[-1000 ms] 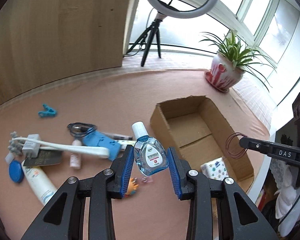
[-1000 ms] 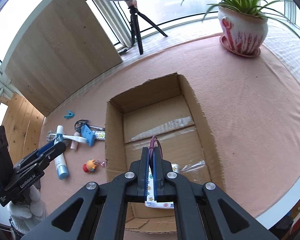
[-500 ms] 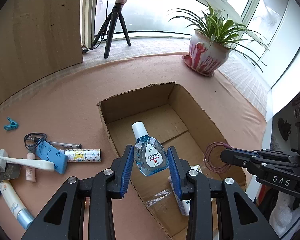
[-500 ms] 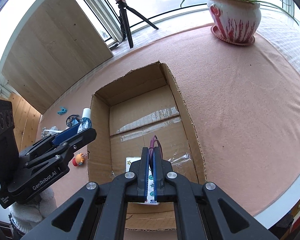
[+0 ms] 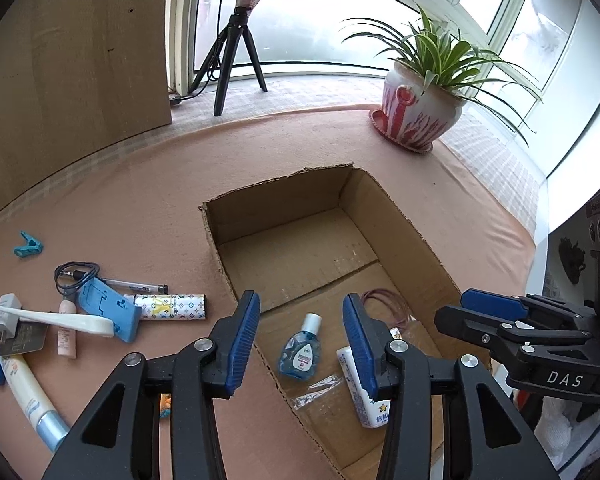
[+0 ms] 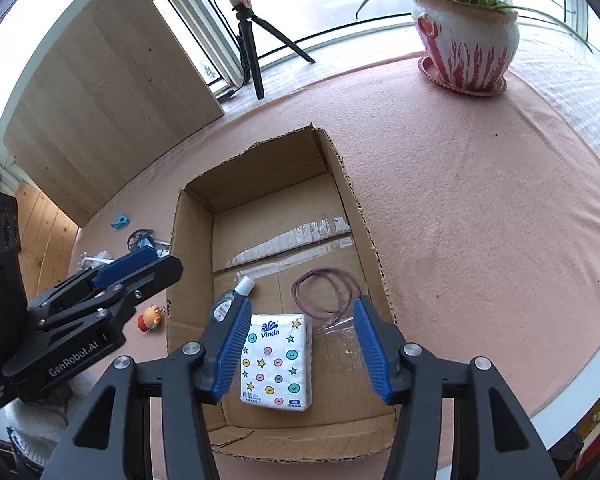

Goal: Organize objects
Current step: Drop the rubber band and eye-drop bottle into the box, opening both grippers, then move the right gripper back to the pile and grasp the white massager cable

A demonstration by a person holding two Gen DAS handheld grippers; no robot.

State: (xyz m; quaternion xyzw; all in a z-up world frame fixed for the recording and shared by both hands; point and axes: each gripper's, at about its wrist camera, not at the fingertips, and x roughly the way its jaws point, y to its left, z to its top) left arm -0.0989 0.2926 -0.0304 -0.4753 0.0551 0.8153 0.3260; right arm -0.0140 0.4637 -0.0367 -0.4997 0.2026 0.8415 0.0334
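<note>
Clutter still to be boxed lies on the pink cloth [image 5: 140, 184] to the left of the cardboard box [image 5: 284, 196], on the side of the left gripper [image 5: 302, 340], which makes that the nearer tool for the next pick. Closest to the box wall is a patterned tube [image 5: 171, 307], its long axis running left to right, roughly square to the gripper's fingers; beside it sit a blue stand [image 5: 108, 309], a pen [image 5: 134, 286], a white toothbrush [image 5: 52, 317] and, farther out, a blue clip [image 5: 28, 245]. Inside the box already rest an eye-drop bottle [image 5: 302, 354], a tissue pack [image 6: 278, 362] and a loop of purple cord [image 6: 325, 293]. Both tools hover above the box's near end with jaws spread and nothing between them; the right gripper [image 6: 300, 346] hangs over the tissue pack, pointing along the box's length. Reaching the tube would likely call for the left tool to swing leftward, clear the box wall and drop low, closing across the tube's narrow width. A small toy figure [image 6: 151, 317] lies just outside the wall, close under that gripper.
</note>
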